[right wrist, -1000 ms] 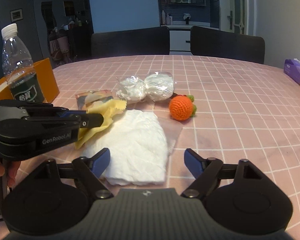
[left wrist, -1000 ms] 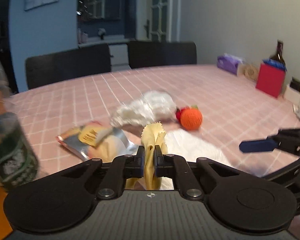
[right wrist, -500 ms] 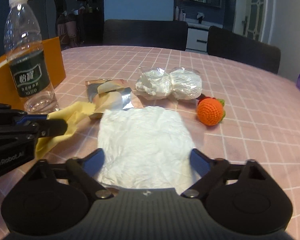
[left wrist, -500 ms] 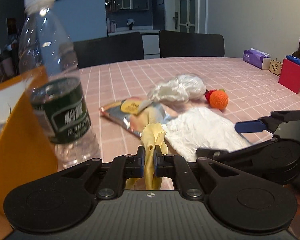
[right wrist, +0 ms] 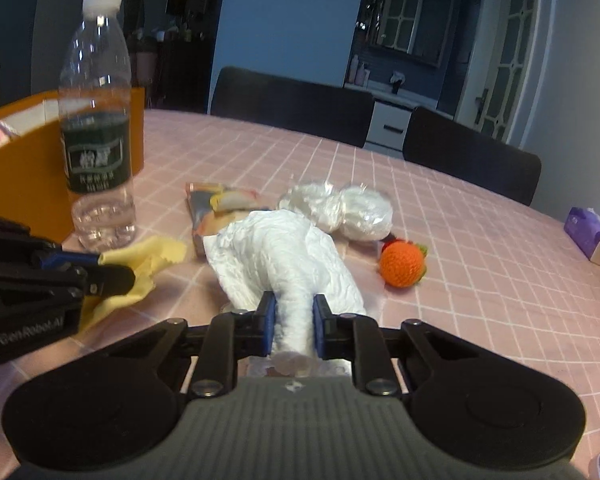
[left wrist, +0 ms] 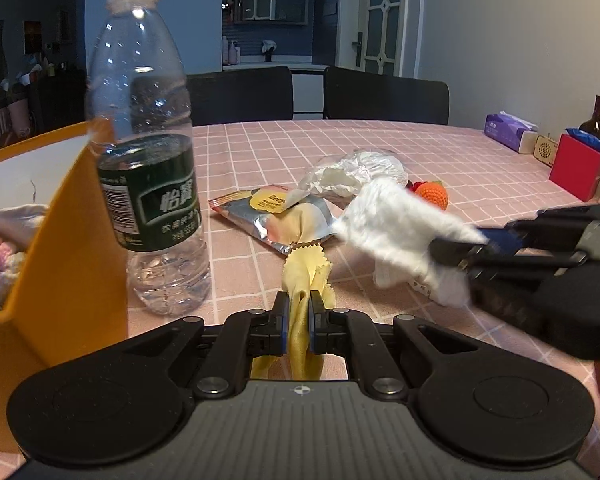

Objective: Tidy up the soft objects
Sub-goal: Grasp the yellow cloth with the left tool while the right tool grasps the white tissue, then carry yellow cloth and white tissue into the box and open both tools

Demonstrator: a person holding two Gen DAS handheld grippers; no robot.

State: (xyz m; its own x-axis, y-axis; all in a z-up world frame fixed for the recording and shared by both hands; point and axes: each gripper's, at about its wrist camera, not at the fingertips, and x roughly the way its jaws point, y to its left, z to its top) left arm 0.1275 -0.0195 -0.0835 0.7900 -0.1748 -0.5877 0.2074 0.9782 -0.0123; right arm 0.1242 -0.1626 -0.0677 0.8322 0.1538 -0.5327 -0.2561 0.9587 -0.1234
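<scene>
My left gripper (left wrist: 299,312) is shut on a yellow cloth (left wrist: 306,276) with a zigzag edge, held just above the pink checked tablecloth (left wrist: 460,160). Seen from the right wrist, the same yellow cloth (right wrist: 148,256) hangs from that left gripper (right wrist: 112,276) at the left. My right gripper (right wrist: 294,320) is closing on a crumpled white tissue pack (right wrist: 284,256), its pads pressing the bunched material. From the left wrist view the white pack (left wrist: 400,232) is lifted off the table, with the right gripper (left wrist: 460,248) holding it.
An orange box (left wrist: 60,240) with soft pink and white things inside stands at the left, a water bottle (left wrist: 148,168) beside it. On the table lie a snack packet (left wrist: 268,216), a clear bag of white stuff (right wrist: 340,208) and a crocheted orange (right wrist: 402,264). A red box (left wrist: 576,172) stands far right.
My right gripper closed on the white tissue pack and raised it off the table. The left gripper, still holding the yellow cloth, swung left toward the bottle and orange box.
</scene>
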